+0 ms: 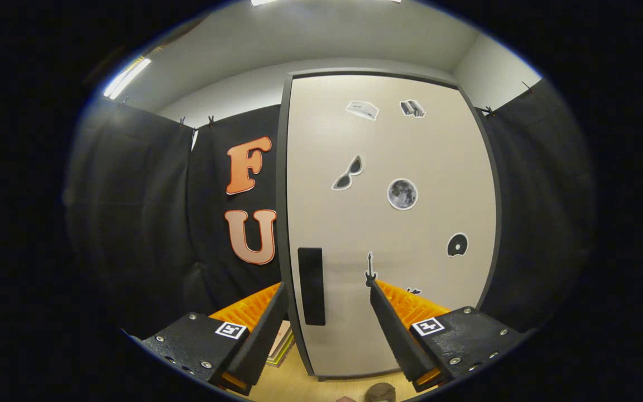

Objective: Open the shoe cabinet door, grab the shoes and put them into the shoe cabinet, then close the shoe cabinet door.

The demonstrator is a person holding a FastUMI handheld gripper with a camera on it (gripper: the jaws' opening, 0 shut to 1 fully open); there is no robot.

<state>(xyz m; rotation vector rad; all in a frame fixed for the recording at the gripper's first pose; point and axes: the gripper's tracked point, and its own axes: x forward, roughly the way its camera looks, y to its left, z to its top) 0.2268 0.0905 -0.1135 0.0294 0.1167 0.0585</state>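
Note:
The shoe cabinet point(388, 223) stands straight ahead of me, a tall beige box with a dark frame. Its door is shut and carries several stickers. A black rectangular handle point(311, 286) sits low on the door's left side, just ahead of my left finger. My gripper point(327, 287) is open, its two fingers spread wide, with the handle and the lower part of the door showing between them. Nothing is held. A dark rounded thing point(380, 392), perhaps a shoe's toe, peeks up on the wooden floor below the fingers.
Black cloth walls close in the booth to the left and right of the cabinet. A stack of flat items point(280, 346) lies on the wooden floor point(293, 385) beside the cabinet's lower left corner.

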